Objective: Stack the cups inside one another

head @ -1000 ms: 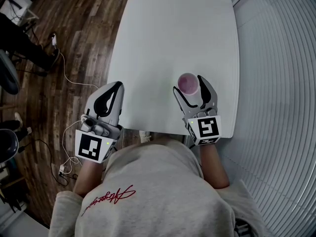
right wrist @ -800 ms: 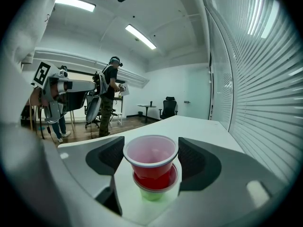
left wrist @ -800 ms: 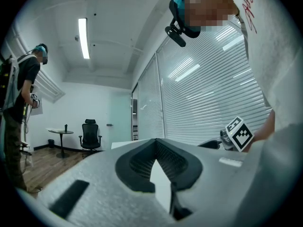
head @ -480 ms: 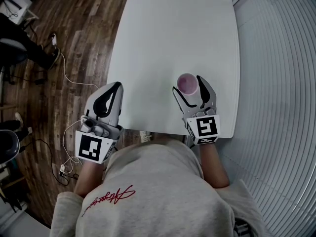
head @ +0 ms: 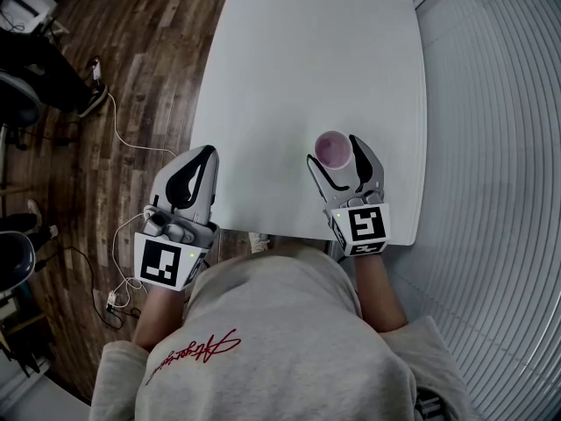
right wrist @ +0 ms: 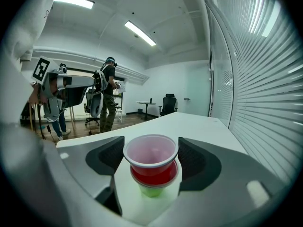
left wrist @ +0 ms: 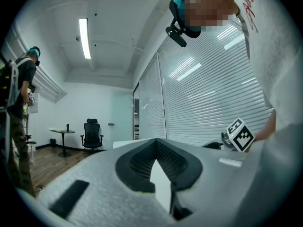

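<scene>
A: Jaws, left gripper (head: 208,153): fully together, nothing between them. It sits at the near left corner of the table (head: 307,51), pointing level.

B: Right gripper (right wrist: 151,148)?

A: Spread to about one cup's width. Pads flank the cup stack (right wrist: 152,169) and meet the top rim on both sides. Logged as gripping.

B: Stack position?

A: On the table, close to its near edge, toward the right side. Pink cup (right wrist: 150,152) on top, red cup (right wrist: 154,175) under it, green cup (right wrist: 152,191) lowest, base on the table top.

B: Which way does it point?

A: Mouths up. Long axis vertical, square to the table top, all three nested on one line. No lean seen.

B: What could go wrong?

A: My judgement only. The hold is on the pink rim alone, so a lift could draw that cup out and leave the other two behind. A hard squeeze could buckle the thin rim. If one pad drags while the jaws part, the stack tips, and this near the table's edge it may go over. A sideways pull-out would do the same. Best to open evenly and back straight away.
</scene>
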Available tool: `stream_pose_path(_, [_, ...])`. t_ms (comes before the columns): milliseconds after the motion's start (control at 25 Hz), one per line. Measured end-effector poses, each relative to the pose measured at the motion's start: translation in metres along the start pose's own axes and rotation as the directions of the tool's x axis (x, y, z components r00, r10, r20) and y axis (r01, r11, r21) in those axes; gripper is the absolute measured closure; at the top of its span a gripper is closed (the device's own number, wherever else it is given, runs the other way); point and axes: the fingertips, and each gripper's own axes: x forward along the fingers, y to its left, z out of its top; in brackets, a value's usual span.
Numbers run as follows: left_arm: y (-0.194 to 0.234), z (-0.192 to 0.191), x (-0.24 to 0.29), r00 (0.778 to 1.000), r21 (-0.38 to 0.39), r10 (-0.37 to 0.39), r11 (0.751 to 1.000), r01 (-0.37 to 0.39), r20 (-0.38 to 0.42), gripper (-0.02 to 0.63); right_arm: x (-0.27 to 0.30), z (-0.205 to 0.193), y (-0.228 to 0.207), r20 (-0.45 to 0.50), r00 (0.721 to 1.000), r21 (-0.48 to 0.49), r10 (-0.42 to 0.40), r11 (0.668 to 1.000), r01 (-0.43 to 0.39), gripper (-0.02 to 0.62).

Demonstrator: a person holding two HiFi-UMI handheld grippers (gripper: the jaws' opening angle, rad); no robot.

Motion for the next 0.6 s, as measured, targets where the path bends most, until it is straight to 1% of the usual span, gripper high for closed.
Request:
stream_pose_path(360, [0.0002, 0.0042, 0.0004, 1.0, 0.001, 0.006, 1.0, -0.006, 0.004, 0.609, 0.0003, -0.0013, -0.0024, -0.012, 1.0, 0.006, -0.001, 1.0, 0.001, 0.239])
stream_pose_path(600, [0.0019, 0.0001, 0.0009, 1.0, 0.0, 0.008, 1.0, -0.008, 0.0, 0.609, 0.0038, -0.0066, -0.0029, -0.019, 1.0, 0.009, -0.002, 1.0, 0.002, 0.239])
